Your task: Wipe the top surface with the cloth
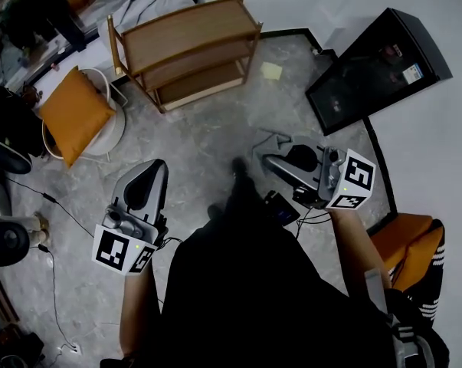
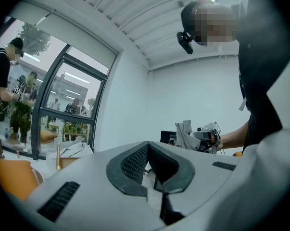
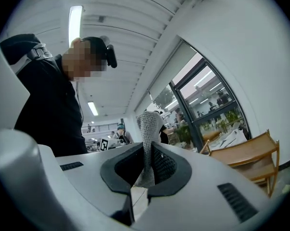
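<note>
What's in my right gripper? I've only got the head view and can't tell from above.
Observer: The right gripper is shut on the grey cloth; it stands up between the fingers.
Operator: And the left?
Observer: The left gripper is shut, fingers together on nothing.
Operator: Am I aimed at the shelf?
Observer: No; in the right gripper view the wooden shelf sits off at the right edge.

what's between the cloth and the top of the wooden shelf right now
Nothing visible does. The right gripper holds the cloth in its jaws, and only bare floor lies between it and the wooden shelf, whose top looks empty.
</note>
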Tool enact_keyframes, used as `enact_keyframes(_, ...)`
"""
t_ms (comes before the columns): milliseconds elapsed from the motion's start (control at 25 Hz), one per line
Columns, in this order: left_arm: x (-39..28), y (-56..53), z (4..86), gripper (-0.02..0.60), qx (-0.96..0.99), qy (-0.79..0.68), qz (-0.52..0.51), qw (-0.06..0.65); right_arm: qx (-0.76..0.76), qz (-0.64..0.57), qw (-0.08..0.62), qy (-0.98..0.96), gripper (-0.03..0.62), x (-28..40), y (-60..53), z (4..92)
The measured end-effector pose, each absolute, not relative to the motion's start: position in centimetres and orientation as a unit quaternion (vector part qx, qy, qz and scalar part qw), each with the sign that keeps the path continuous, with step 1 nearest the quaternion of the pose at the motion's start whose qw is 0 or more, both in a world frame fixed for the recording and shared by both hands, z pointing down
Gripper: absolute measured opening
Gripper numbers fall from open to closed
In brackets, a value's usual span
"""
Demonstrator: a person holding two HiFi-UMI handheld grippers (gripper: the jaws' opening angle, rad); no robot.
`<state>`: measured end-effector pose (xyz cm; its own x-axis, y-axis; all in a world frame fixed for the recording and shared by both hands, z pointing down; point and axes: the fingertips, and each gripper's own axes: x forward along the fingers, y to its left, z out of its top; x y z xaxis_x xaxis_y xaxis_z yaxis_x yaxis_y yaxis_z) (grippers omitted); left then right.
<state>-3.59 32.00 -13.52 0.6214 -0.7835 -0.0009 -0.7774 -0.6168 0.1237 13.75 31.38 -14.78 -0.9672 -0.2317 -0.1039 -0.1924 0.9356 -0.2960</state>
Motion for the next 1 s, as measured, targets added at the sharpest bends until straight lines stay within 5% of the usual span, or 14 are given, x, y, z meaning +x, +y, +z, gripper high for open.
enact_keyframes(1000, -1.0, 33.4, -11.1, 0.011, 0.916, -0.389, 0.001, 0.1, -0.023, -0.108, -0.002, 0.994, 0.034, 5.7, 35.2, -13.1)
